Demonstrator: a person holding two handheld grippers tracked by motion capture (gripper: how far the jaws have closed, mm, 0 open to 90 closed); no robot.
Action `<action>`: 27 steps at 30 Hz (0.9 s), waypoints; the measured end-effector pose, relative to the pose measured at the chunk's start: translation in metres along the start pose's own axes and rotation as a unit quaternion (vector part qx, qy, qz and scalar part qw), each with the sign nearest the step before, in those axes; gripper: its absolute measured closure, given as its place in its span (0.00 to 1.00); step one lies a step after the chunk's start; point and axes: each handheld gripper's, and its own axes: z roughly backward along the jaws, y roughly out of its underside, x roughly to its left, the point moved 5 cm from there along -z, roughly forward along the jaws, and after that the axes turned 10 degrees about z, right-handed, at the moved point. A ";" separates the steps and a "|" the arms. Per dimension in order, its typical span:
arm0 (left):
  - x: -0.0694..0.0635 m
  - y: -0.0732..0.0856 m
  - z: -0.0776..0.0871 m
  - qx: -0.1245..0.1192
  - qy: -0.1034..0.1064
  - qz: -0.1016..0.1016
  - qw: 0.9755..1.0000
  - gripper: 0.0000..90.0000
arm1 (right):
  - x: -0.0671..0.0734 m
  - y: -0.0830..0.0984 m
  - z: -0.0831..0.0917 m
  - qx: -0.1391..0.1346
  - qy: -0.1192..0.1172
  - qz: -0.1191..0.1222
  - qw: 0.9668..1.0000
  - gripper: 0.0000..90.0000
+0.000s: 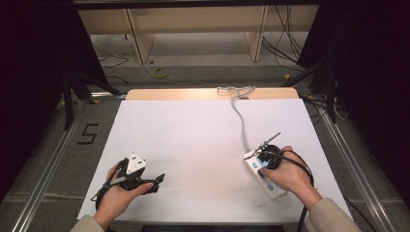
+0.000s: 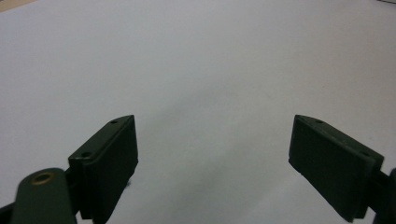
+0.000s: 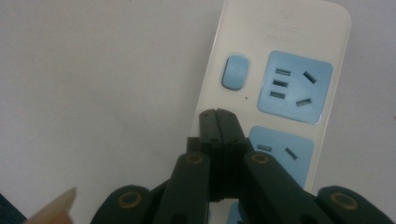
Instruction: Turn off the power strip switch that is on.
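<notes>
free: white table [image 1: 193,145] centre, left | obstacle: power strip [image 1: 263,176], cord [image 1: 239,116] right

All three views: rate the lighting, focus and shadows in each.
High view: white table cover evenly lit, surroundings fall to black, image soft. Left gripper view: near jaws of the left tool dark and slightly blurred, faint shadow beneath. Right gripper view: power strip dim but legible, embossed print unreadable.

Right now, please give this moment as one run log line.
left gripper: open, over bare table | right gripper: shut, above power strip
</notes>
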 end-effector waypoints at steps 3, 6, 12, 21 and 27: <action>0.000 0.000 0.000 0.001 0.000 -0.002 1.000 0.17 | 0.000 0.000 0.000 0.000 0.001 0.001 1.000 1.00; 0.000 0.001 0.000 0.002 -0.001 -0.001 1.000 0.17 | 0.001 0.000 0.000 0.002 0.001 -0.003 1.000 1.00; 0.000 0.000 0.000 0.003 -0.001 -0.001 1.000 0.17 | 0.000 0.000 0.000 0.001 -0.002 -0.006 1.000 1.00; 0.000 0.000 0.000 0.002 0.000 -0.001 1.000 0.17 | 0.000 0.000 0.001 0.001 -0.004 -0.008 1.000 1.00; 0.001 0.000 0.000 0.001 -0.001 -0.001 1.000 0.17 | 0.000 0.000 0.001 0.001 -0.004 -0.009 1.000 1.00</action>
